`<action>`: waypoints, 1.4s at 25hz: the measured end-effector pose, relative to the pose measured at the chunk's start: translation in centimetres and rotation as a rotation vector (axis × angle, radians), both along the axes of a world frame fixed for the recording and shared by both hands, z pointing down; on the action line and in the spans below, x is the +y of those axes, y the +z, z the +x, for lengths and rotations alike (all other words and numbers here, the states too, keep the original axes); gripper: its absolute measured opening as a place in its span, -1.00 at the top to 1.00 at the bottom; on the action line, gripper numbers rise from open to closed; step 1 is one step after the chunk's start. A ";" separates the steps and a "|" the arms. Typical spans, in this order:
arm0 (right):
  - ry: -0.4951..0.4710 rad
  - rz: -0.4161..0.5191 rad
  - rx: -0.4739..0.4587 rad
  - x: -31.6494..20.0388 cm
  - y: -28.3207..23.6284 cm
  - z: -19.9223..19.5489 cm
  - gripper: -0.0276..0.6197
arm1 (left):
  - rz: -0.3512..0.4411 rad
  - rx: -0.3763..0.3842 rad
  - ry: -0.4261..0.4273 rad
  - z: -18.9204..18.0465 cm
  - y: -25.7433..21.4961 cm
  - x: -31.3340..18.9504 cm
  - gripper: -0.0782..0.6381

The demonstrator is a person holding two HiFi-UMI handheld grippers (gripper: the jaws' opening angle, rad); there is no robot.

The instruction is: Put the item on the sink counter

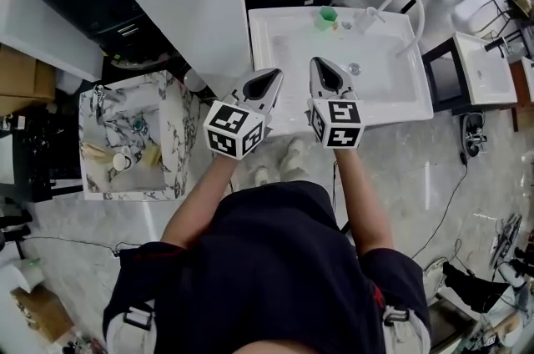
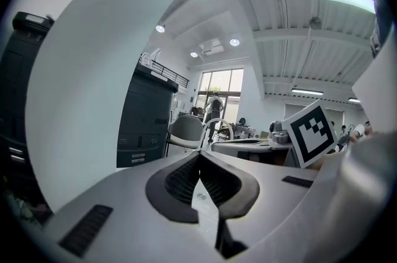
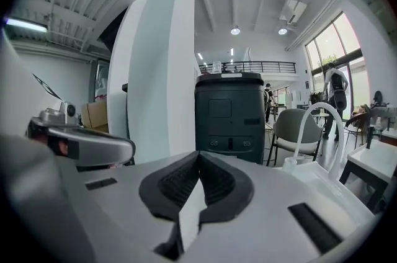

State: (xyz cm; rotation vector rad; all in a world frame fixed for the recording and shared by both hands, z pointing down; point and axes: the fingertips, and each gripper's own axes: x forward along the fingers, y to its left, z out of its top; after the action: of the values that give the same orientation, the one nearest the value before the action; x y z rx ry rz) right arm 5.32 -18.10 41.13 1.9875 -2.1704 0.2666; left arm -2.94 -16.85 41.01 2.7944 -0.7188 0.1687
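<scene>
Green cup (image 1: 326,17) is seen on the white sink's (image 1: 392,112) far rim, straight ahead of the nearer right claw (image 1: 322,62); it and the left claw (image 1: 274,76) are clenched empty.

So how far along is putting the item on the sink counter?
Seemingly done: a green item stands on the white sink counter, at its back ledge. In hand: nothing; left gripper and right gripper are shut and empty above the sink's front. Left: apparently nothing.

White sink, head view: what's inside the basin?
Only the drain shows inside; a green cup stands on the back ledge. The left gripper and right gripper cover its near edge.
</scene>
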 end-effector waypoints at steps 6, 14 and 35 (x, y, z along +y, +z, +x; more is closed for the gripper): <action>-0.016 0.021 0.011 2.3 -0.7 -2.0 0.81 | 0.006 0.024 0.022 -0.9 -0.1 2.0 0.75; -0.033 0.026 0.032 3.4 -1.2 -2.7 0.81 | 0.013 0.046 0.022 -0.9 -0.7 3.2 0.75; -0.058 0.032 -0.003 11.5 -2.2 2.3 0.81 | 0.037 0.010 -0.009 4.2 -2.1 10.1 0.75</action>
State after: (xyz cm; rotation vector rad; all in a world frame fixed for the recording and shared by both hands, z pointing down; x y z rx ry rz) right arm 7.59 -6.56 38.90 1.9372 -2.2436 0.2278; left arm 1.23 -6.73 38.87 2.8250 -0.7392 0.1416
